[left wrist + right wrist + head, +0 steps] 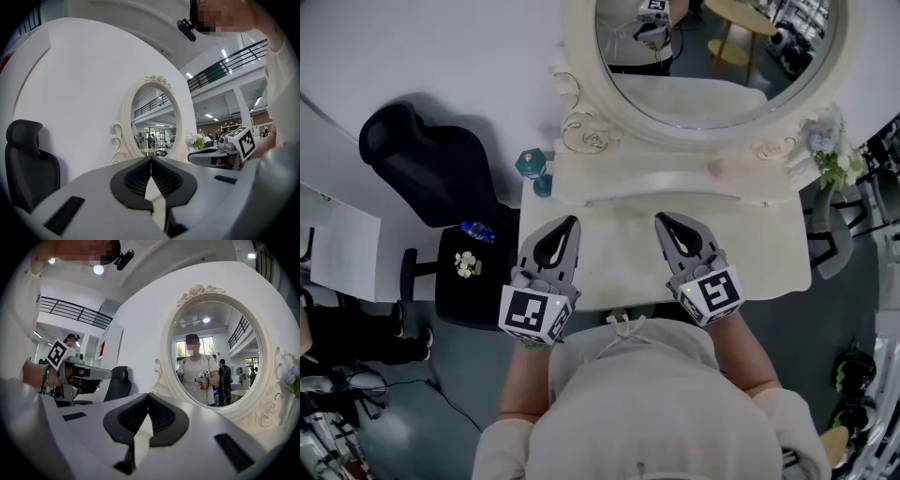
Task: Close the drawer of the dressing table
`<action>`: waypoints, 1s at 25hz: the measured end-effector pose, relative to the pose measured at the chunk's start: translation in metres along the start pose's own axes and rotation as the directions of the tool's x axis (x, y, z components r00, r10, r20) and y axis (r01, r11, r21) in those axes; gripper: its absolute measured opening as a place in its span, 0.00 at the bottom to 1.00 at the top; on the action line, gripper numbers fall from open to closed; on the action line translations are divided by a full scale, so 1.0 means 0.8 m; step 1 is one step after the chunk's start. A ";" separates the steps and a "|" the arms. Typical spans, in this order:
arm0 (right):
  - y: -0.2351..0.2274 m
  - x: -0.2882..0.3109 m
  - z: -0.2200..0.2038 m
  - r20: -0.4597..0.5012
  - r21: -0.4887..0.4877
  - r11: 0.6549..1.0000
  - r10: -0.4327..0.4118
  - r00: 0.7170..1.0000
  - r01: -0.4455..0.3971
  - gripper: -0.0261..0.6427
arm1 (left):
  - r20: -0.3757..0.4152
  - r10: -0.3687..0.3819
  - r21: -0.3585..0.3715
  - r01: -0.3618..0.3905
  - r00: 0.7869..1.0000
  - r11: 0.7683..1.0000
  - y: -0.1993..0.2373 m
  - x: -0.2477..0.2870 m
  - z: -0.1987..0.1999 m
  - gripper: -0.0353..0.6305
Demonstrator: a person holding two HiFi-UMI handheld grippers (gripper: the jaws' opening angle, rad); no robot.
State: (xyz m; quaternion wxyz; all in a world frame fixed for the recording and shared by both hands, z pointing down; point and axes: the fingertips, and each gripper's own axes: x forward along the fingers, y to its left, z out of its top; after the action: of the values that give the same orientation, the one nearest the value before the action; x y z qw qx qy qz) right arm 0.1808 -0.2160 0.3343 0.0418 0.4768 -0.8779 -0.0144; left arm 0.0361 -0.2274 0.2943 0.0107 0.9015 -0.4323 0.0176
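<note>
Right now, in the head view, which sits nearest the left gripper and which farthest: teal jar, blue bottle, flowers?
1. Teal jar, on the table's left edge, just beyond the left gripper.
2. Blue bottle, lower left, on the black seat.
3. Flowers, at the far right.

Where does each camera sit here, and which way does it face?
Head view: on the person's head, facing steeply down at the dressing table; shows the torso, left gripper and right gripper.
Left gripper view: on the left gripper, facing level along its shut jaws toward the oval mirror; right gripper at right.
Right gripper view: on the right gripper, level toward the mirror; left gripper at left.
Shared: both gripper views show the mirror and black chair.
</note>
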 end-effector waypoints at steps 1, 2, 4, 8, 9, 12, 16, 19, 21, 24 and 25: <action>0.000 -0.001 0.001 0.002 -0.003 1.000 0.002 1.000 -0.002 0.05 | 0.001 -0.004 0.001 0.004 1.000 1.000 0.000 0.000 -0.001 0.08; -0.001 -0.002 0.001 0.003 -0.004 1.000 0.002 1.000 -0.002 0.05 | 0.001 -0.006 0.000 0.006 1.000 1.000 -0.001 0.000 -0.001 0.08; -0.004 -0.003 0.002 0.006 -0.002 1.000 -0.002 1.000 0.002 0.05 | 0.002 -0.006 -0.006 0.006 1.000 1.000 -0.001 0.001 0.001 0.08; -0.005 -0.003 0.007 0.019 -0.005 1.000 -0.005 1.000 0.005 0.04 | 0.004 -0.014 -0.018 0.014 1.000 1.000 -0.001 0.003 -0.003 0.08; -0.004 -0.003 0.007 0.019 -0.001 1.000 -0.003 1.000 0.004 0.04 | 0.002 -0.016 -0.023 0.016 1.000 1.000 -0.002 0.003 -0.005 0.08; -0.002 -0.002 0.006 0.013 -0.007 1.000 0.003 1.000 -0.003 0.04 | -0.003 -0.024 -0.027 0.024 1.000 0.999 -0.002 0.003 -0.011 0.08; -0.008 -0.002 0.003 0.008 0.010 1.000 -0.021 1.000 0.021 0.04 | -0.007 -0.022 -0.028 0.022 1.000 0.999 -0.001 0.007 -0.012 0.08; -0.012 -0.003 0.001 -0.004 0.017 0.999 -0.043 0.999 0.043 0.04 | -0.018 -0.016 -0.035 0.015 1.000 0.999 0.000 0.007 -0.014 0.08; -0.015 -0.004 0.000 -0.004 0.017 0.998 -0.056 0.998 0.056 0.04 | -0.024 -0.014 -0.037 0.014 1.000 0.999 0.001 0.007 -0.018 0.08; -0.017 -0.004 -0.001 -0.002 0.015 0.998 -0.068 0.998 0.068 0.04 | -0.026 -0.009 -0.045 0.007 1.000 0.999 0.005 0.006 -0.019 0.08; -0.017 -0.004 -0.001 -0.003 0.018 0.997 -0.070 0.998 0.070 0.04 | -0.024 -0.007 -0.047 0.006 1.000 0.999 0.006 0.006 -0.018 0.08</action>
State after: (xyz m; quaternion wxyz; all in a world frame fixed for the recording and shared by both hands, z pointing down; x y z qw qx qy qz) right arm 0.1940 -0.2210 0.3342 0.0379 0.5076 -0.8607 -0.0072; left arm 0.0351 -0.2336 0.3092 0.0374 0.9021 -0.4294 0.0184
